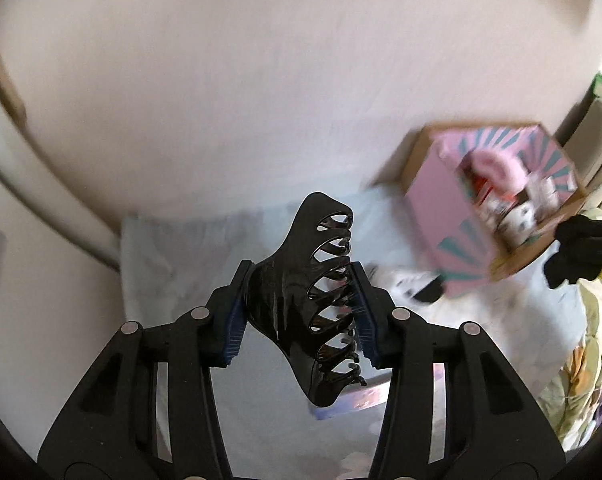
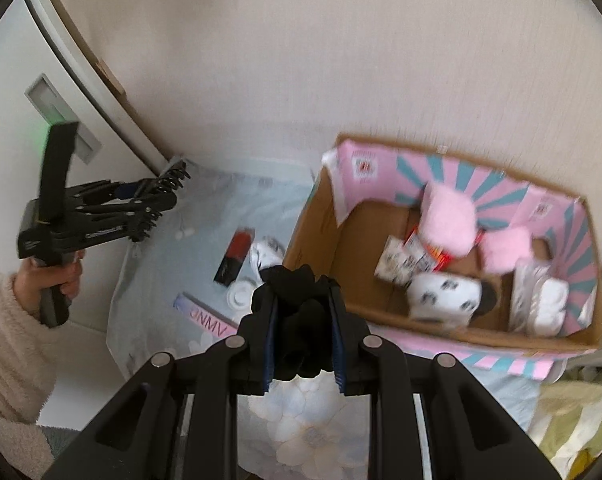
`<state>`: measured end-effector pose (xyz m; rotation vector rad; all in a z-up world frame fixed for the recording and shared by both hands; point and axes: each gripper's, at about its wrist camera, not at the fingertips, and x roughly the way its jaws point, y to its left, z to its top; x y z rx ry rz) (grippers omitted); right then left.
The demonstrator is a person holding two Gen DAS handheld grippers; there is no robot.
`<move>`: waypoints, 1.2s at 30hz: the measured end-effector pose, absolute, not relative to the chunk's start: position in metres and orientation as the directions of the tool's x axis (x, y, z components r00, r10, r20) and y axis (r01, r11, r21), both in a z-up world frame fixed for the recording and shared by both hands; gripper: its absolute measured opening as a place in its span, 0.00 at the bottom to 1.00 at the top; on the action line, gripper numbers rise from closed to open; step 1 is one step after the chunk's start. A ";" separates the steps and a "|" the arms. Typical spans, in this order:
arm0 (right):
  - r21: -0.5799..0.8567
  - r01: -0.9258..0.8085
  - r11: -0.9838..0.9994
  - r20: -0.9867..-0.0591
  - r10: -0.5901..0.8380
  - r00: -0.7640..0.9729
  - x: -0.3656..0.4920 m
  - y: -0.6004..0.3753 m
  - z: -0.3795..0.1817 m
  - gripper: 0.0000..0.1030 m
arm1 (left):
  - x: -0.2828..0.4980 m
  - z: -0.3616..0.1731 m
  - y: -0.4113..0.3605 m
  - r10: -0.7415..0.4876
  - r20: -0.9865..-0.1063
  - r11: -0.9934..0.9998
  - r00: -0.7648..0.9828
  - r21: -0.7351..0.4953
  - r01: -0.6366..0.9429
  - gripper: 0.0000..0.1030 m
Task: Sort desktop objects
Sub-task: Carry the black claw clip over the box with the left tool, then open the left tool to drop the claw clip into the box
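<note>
the left gripper clamps a black hair claw, held up above the pale floral cloth. the right gripper pinches a black scrunchie just beside the open box, where pink plush pieces and spotted socks lie.
</note>
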<state>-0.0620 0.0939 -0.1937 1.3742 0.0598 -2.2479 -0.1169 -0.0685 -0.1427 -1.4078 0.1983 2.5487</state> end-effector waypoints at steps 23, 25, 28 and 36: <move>0.130 0.283 -0.950 -0.845 -0.256 -0.471 -0.108 0.239 -0.169 0.21 | -0.150 -0.085 0.145 0.316 -0.804 -0.880 -0.503 -0.049 -0.473 0.42; 0.131 0.279 -0.951 -0.851 -0.252 -0.460 -0.112 0.248 -0.176 0.21 | -0.149 -0.093 0.162 0.321 -0.813 -0.872 -0.486 -0.053 -0.486 0.42; 0.141 0.280 -0.949 -0.857 -0.259 -0.445 -0.116 0.260 -0.184 0.21 | -0.147 -0.106 0.181 0.315 -0.824 -0.867 -0.471 -0.048 -0.495 0.42; 0.159 0.307 -0.938 -0.865 -0.282 -0.414 -0.131 0.276 -0.201 0.21 | -0.159 -0.137 0.212 0.285 -0.843 -0.883 -0.456 -0.045 -0.468 0.42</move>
